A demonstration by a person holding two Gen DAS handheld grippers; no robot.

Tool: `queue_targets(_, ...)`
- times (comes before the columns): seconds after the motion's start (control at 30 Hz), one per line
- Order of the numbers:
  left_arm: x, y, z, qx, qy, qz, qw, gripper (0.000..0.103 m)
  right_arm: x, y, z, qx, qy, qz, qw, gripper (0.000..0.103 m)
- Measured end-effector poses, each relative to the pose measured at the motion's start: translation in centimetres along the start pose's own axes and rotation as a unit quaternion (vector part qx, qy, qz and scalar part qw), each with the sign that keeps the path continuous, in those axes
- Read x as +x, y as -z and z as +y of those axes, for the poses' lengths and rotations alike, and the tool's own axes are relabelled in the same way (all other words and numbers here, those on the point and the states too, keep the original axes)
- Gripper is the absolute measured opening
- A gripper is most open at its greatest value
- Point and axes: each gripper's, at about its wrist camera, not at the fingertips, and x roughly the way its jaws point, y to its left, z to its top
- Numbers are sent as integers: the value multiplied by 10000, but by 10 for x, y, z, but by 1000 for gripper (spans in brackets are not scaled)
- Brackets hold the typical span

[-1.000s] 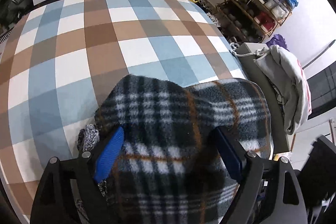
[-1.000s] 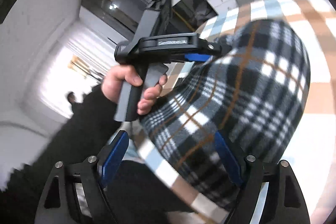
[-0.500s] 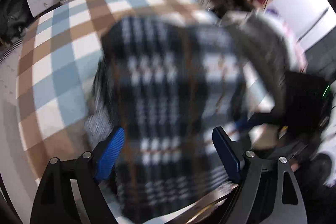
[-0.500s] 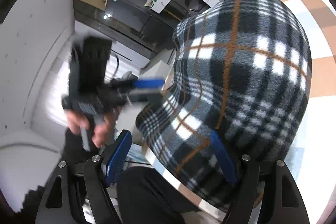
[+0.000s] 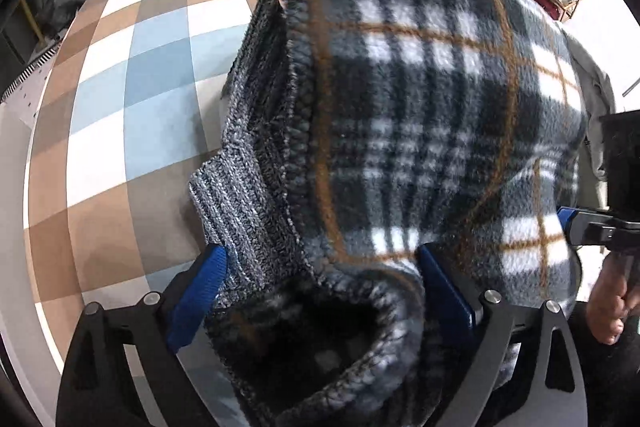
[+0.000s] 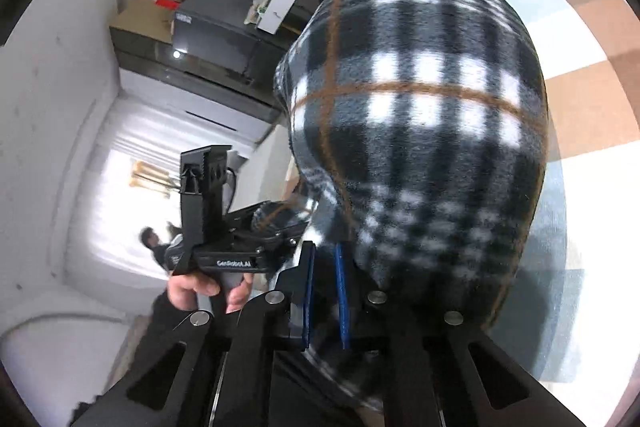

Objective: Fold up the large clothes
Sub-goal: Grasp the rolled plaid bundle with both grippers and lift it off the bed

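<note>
while plaid fleece (image 5: pixel 420 99) fills both views, right claw (image 6: pixel 324 291) pinches it.
left claw (image 5: pixel 320 291) gapes around fleece; checked cover (image 5: pixel 132 75) beyond; "gen robot.ai" marked.

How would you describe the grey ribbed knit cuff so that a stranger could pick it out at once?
Start at the checked blue, brown and white bedspread. Above it hangs a plaid fleece garment, and at its left edge sits the cuff, touching the left hand-held gripper. It alone is ribbed, speckled grey knit with no plaid or orange lines.
</note>
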Motion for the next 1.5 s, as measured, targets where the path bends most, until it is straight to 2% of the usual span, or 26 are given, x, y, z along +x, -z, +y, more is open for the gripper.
queue_targets(0.1, -17, -5, 7, -213, 188, -64, 9996, 92, -9, 3, 4, -114, -13, -126, 9999, 13)
queue_targets(0.17, -34, 2, 8, -309, 551, -269, 9976, 92, -14, 6, 13, -338, 36, -250, 9991, 28)
queue_targets(0.23, -40, 10, 1, -190, 808, -263, 9962, 92, -13, 9, 20, -514, 178, -267, 9982, 30)
queue_targets(0.27, -39, 16, -5, -49, 771, -268, 9967, 92, -11, 10, 21, -563, 258, -255, 9978, 30)
queue_targets(0.3, -35, 21, -13, 151, 579, -250, 9979, 92, -8, 11, 22, -583, 305, -240, 9975, 30)
queue_targets(0.4, -15, 30, -24, 457, -18, -156, 9988, 94, -2, 11, 23, -568, 431, -219, 9972, 20)
queue_targets(0.47, -4, 32, -21, 337, -12, -177, 9993, 94, -2, 12, 20, -575, 632, -192, 9962, 2)
queue_targets(0.5, 0, 32, -19, 322, -5, -243, 9992, 97, -2, 13, 17, -545, 744, -215, 9955, 0)
queue_targets(0.6, 14, 33, -15, 244, 34, -326, 9992, 101, -8, 13, 10, -491, 699, -195, 9962, 0)
queue_targets(0.8, 23, 27, 16, 168, 353, -321, 9987, 102, -4, 16, 16, -830, 1068, -224, 9906, 0)
queue_targets(0.87, 17, 21, 19, 199, 355, -276, 9988, 100, -2, 14, 19, -852, 1052, -244, 9905, 0)
queue_targets(0.93, 1, 15, 24, 5, 540, -262, 9982, 100, -5, 16, 20, -901, 1029, -286, 9902, 0)
queue_targets(1.0, -23, 6, 35, -188, 697, -587, 9957, 100, -10, 17, 19, -902, 894, -311, 9914, 3)
queue_targets(1.03, -30, 3, 40, -213, 645, -734, 9950, 100, -10, 16, 21, -908, 820, -329, 9919, 8)
queue_targets(1.07, -37, -6, 49, -301, 605, -953, 9932, 100, -15, 15, 23, -919, 706, -383, 9925, 19)
queue_targets(1.1, -39, -16, 62, -489, 804, -1018, 9903, 100, -19, 15, 25, -916, 602, -457, 9929, 28)
queue_targets(1.17, -32, -20, 83, -1063, 1499, -968, 9782, 100, -36, 14, 28, -888, 360, -862, 9917, 78)
queue_targets(1.2, -22, -29, 95, -1438, 1834, -845, 9688, 100, -47, 15, 31, -881, 276, -1166, 9889, 86)
queue_targets(1.23, -15, -31, 92, -1564, 1918, -685, 9665, 100, -61, 16, 35, -919, 218, -1505, 9841, 91)
queue_targets(1.27, -1, -40, 91, -1601, 1853, -378, 9688, 100, -74, 16, 36, -942, 266, -1795, 9789, 93)
queue_targets(1.3, 13, -46, 86, -1524, 1567, -91, 9758, 100, -82, 17, 34, -900, 360, -1961, 9758, 94)
queue_targets(1.33, 21, -49, 76, -1445, 1365, 20, 9800, 100, -89, 16, 28, -795, 504, -2085, 9735, 98)
queue_targets(1.4, 42, -57, 64, -1058, 1055, 350, 9882, 100, -87, 12, 12, -505, 821, -1972, 9756, 101)
queue_targets(1.5, 61, -62, 53, -751, 1070, 609, 9895, 100, -65, 3, -16, -106, 1100, -1363, 9845, 101)
